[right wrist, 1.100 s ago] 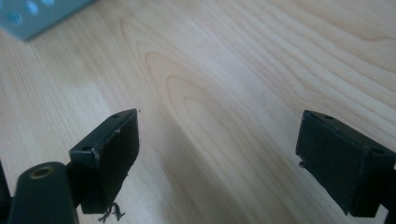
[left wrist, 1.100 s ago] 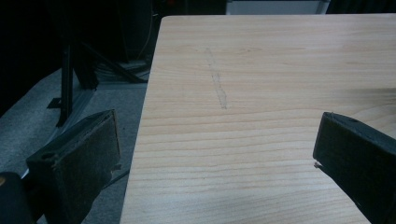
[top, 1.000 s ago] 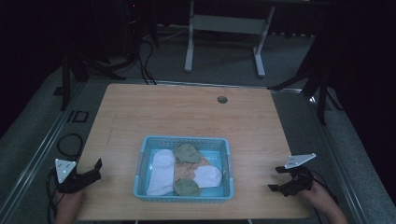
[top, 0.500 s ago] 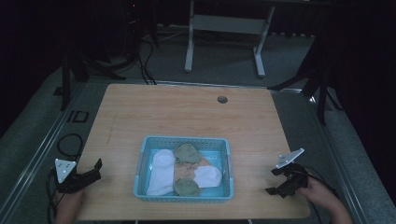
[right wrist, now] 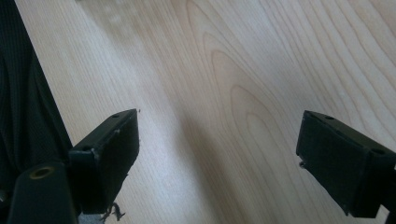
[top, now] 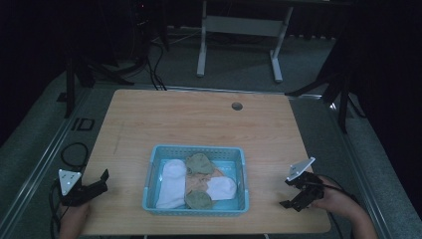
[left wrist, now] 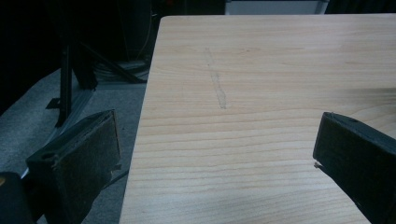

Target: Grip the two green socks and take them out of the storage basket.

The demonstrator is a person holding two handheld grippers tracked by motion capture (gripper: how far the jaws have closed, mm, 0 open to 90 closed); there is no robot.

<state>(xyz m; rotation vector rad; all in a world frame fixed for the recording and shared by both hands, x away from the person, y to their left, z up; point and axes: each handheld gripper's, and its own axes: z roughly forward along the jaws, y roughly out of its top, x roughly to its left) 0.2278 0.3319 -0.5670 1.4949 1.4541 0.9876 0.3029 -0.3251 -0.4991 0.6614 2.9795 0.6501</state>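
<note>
With both grippers' fingers wide open and empty, the right gripper should approach the basket of socks squarely.

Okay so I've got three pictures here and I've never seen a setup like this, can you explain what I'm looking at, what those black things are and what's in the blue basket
A person sits at a wooden table and holds a hand tool in each hand. Each tool is a gripper with two black jaws that pinch things.

The wide picture comes from a camera above the table. In it the left gripper is at the table's left edge and the right gripper is near the right edge.

The other two pictures come from small cameras riding on the grippers, looking out between the jaws. The black blocks at the bottom are those jaws. The left gripper and the right gripper are both wide open over bare wood, holding nothing.

The blue basket sits at the near middle of the table. In it lie socks: a white sock, another white one, two green ones and something peach-coloured.
</note>
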